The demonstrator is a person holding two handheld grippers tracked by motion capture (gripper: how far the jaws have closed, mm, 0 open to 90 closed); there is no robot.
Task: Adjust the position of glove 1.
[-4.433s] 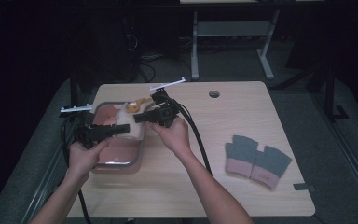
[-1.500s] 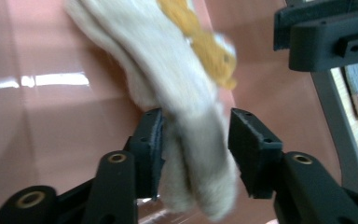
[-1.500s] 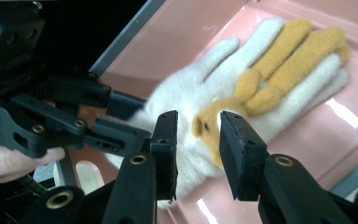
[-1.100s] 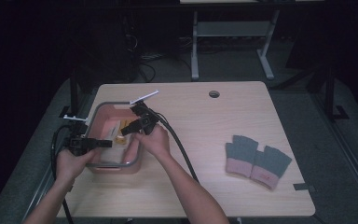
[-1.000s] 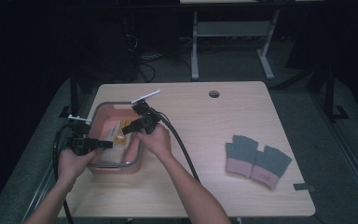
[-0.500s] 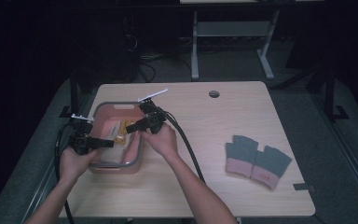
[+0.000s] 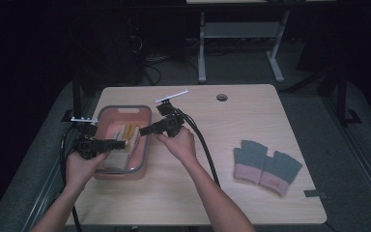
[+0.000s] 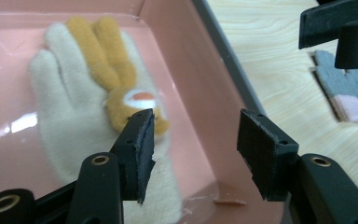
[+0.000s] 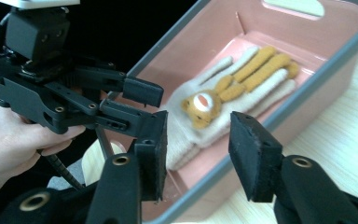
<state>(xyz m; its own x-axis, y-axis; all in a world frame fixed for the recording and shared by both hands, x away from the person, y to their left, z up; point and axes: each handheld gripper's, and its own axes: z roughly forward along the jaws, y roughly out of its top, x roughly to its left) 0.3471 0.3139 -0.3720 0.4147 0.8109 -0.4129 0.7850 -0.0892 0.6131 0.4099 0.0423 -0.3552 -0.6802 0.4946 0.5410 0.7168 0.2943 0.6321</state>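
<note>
Light wooden table (image 7: 212,193) carries a pink plastic basin with a grey rim (image 7: 145,145) at the person's left and a pair of grey knit gloves with pink cuffs (image 7: 265,166) well apart at the right.

Inside the basin lies the cream knit glove with orange fingers and a small orange animal face (image 8: 74,98), flat on the bottom, fingers toward the handle end in the right gripper view (image 9: 223,93).

Left gripper (image 7: 118,143): jaws spread, have just been opening, nothing between them; pads hang just above the glove's cuff (image 8: 193,154). Right gripper (image 7: 145,130): jaws likewise spread, just been opening, empty (image 9: 198,158), hovering over the basin's near rim.

Risks, as judged: the glove looks released, but loose knit could snag on a pad as either gripper lifts and drag the glove up the wall. The two grippers sit close together; a careless retreat could knock them, or clip the rim and shift the basin.

Pose: both hands come in low, grippers pointing roughly level toward each other across the basin.
</note>
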